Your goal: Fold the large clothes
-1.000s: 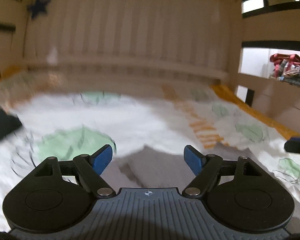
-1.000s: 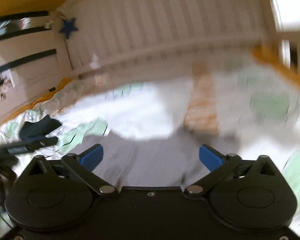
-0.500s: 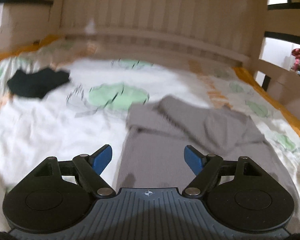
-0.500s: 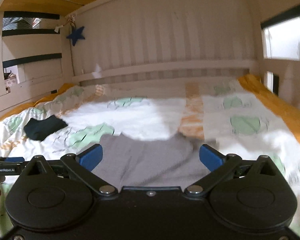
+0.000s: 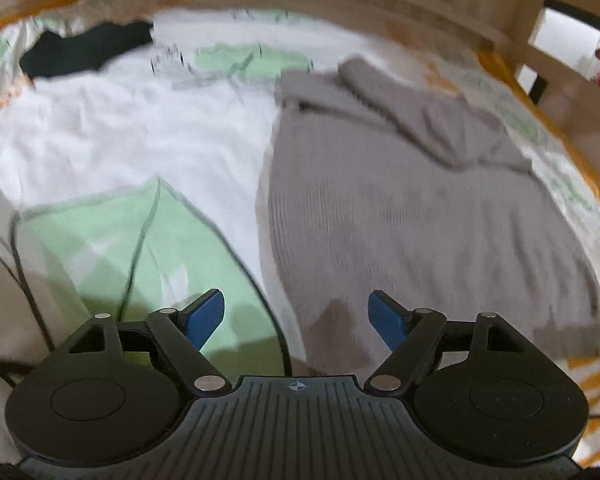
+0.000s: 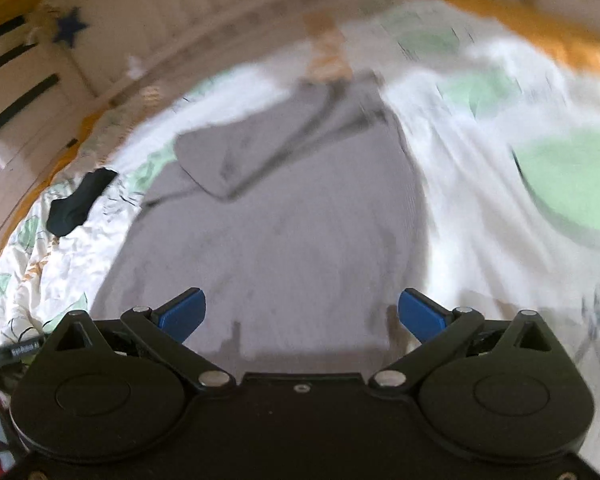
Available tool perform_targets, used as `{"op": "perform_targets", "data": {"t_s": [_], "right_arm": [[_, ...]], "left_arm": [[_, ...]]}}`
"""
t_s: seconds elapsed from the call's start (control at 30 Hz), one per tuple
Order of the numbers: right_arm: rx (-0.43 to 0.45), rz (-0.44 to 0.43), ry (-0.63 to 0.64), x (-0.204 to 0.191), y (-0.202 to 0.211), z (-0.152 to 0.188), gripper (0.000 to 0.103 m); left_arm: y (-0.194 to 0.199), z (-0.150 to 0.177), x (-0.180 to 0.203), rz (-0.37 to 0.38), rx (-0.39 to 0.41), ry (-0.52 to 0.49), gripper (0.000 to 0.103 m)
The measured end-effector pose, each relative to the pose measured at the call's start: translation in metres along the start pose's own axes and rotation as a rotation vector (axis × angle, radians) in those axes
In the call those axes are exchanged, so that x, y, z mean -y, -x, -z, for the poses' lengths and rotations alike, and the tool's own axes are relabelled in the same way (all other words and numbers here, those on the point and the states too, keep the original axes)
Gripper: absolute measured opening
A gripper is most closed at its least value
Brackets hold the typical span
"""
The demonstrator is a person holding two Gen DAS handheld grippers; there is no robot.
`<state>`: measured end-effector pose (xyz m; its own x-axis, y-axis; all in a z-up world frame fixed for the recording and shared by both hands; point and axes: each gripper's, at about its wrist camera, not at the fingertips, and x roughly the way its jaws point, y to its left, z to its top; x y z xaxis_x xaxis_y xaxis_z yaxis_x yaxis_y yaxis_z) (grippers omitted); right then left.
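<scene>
A grey knit sweater (image 5: 412, 208) lies flat on the bed, its sleeves folded across the upper part. It also shows in the right wrist view (image 6: 276, 232). My left gripper (image 5: 298, 316) is open and empty, above the sweater's near left bottom corner. My right gripper (image 6: 300, 314) is open and empty, above the sweater's near bottom hem toward its right edge. Both views are blurred.
The bed cover (image 5: 112, 136) is white with green leaf prints. A dark garment (image 5: 84, 50) lies at the far left of the bed, also in the right wrist view (image 6: 78, 202). A slatted wooden headboard (image 6: 204, 28) stands behind. An orange bed edge (image 6: 540, 36) runs along the right.
Both grippers have tilted down and drawn back toward the near end of the sweater. The whole sweater has come into view below them. Both stay open.
</scene>
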<state>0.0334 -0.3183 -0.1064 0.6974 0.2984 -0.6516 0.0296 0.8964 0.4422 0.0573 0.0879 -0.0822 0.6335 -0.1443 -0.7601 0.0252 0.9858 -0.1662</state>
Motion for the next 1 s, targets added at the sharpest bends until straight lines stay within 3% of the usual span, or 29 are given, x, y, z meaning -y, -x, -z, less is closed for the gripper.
{"op": "perform_targets", "data": {"t_s": [0.07,0.17,0.3,0.5,0.63,0.77,0.87,0.97,1.0], "right_arm": [[-0.060,0.008,-0.072,0.013,-0.007,0.009,0.103],[-0.102,0.016,-0.087,0.019,-0.014,0.014,0.102],[-0.157,0.011,-0.091,0.017,-0.026,0.017,0.103],[-0.170,0.029,-0.057,0.011,-0.033,0.023,0.103],[-0.165,0.013,-0.053,0.011,-0.033,0.025,0.103],[-0.152,-0.038,-0.087,0.016,-0.032,0.025,0.103],[-0.148,-0.053,-0.101,0.016,-0.031,0.024,0.103],[-0.150,-0.052,-0.096,0.015,-0.032,0.025,0.103],[-0.151,-0.053,-0.094,0.014,-0.032,0.025,0.103]], "left_arm": [[-0.006,0.010,-0.002,0.010,-0.032,-0.008,0.078],[-0.006,0.017,0.000,0.005,-0.015,-0.050,0.080],[-0.011,0.017,-0.004,0.038,-0.024,-0.031,0.090],[-0.016,0.020,0.004,0.060,-0.028,-0.056,0.102],[-0.016,0.018,0.006,0.097,-0.014,-0.046,0.102],[-0.008,0.022,0.011,0.213,0.018,-0.055,0.099],[-0.008,0.026,0.019,0.204,0.017,-0.103,0.094],[-0.009,0.026,0.017,0.209,0.022,-0.090,0.091],[-0.008,0.026,0.015,0.213,0.028,-0.073,0.081]]}}
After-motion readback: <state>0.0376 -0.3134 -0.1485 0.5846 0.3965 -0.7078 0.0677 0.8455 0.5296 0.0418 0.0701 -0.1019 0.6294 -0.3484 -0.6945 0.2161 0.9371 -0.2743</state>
